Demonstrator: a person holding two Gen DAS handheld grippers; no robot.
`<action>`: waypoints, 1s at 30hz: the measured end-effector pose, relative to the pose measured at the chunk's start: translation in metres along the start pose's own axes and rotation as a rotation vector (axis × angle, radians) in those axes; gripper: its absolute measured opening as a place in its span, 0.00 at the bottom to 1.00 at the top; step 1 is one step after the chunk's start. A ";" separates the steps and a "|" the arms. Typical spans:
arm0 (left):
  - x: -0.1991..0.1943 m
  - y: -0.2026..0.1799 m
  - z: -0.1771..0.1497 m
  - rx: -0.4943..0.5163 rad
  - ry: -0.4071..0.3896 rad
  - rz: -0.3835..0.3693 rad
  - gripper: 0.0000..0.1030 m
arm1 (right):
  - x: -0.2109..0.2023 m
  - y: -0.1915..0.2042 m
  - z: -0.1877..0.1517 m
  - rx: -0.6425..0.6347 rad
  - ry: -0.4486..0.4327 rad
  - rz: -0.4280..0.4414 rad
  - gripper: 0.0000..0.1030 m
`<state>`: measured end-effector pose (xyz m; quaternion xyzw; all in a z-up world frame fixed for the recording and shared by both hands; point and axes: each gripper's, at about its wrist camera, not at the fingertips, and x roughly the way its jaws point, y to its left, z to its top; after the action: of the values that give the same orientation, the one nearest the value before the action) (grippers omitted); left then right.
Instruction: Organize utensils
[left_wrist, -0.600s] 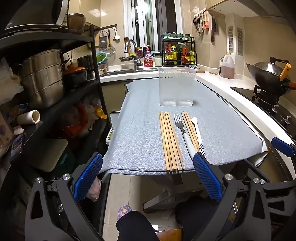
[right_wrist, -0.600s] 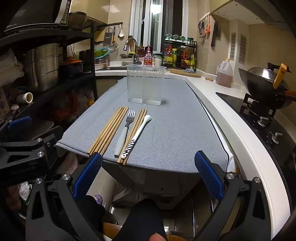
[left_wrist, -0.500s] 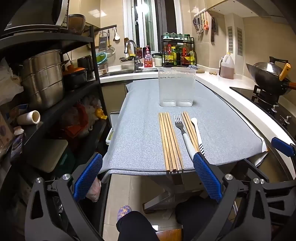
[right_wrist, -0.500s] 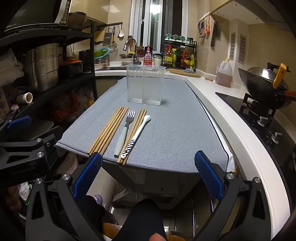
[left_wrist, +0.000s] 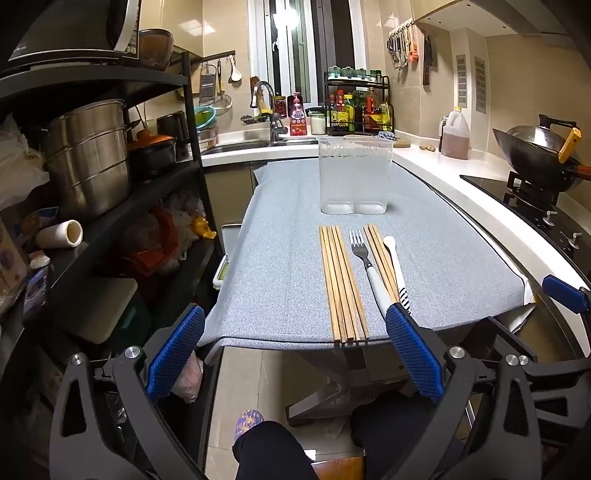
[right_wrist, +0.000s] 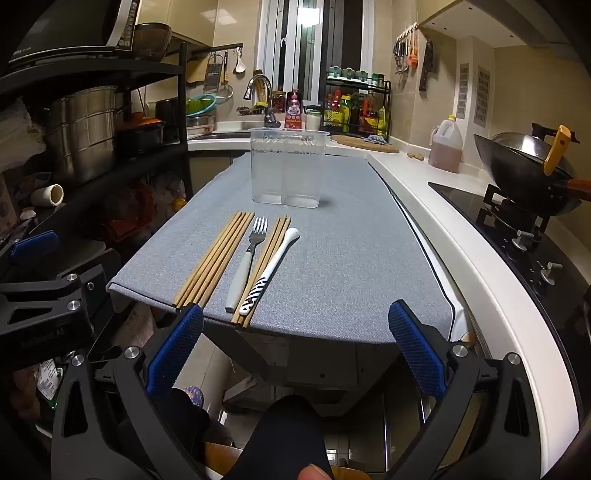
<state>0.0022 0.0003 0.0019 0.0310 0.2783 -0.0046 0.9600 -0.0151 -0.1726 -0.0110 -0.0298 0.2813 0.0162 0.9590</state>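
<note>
Right now both grippers are hovering short of the near edge of the worktop (left_wrist: 280, 266), each tilted downward with its jaws spread wide and nothing between them. The left gripper (left_wrist: 293, 356) is facing the utensils head-on, while the right gripper (right_wrist: 295, 356) is sitting further right, seeing them at a slant. Lying in a row on the grey cloth are a larger bundle of wooden chopsticks (left_wrist: 341, 284), a fork (left_wrist: 364, 260) with a white handle, a second chopstick bundle (left_wrist: 380, 254) and a white spoon (left_wrist: 395, 264) with a striped handle resting against that bundle. Beyond them, a clear two-compartment holder (left_wrist: 354, 177) is standing upright and empty on the cloth. A person's dark-clad knees (right_wrist: 291, 435) are showing below the grippers.
</note>
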 end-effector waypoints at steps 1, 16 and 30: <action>0.000 0.000 0.000 0.002 0.000 -0.001 0.93 | 0.001 0.001 0.000 0.000 0.000 -0.001 0.95; -0.004 0.000 0.000 0.004 -0.006 0.000 0.93 | 0.007 -0.001 0.000 -0.001 0.010 -0.005 0.95; -0.004 0.001 0.000 0.002 -0.009 -0.001 0.93 | 0.005 0.002 0.000 0.002 0.009 -0.007 0.95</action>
<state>-0.0014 0.0009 0.0039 0.0321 0.2740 -0.0054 0.9612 -0.0116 -0.1708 -0.0140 -0.0298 0.2855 0.0122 0.9578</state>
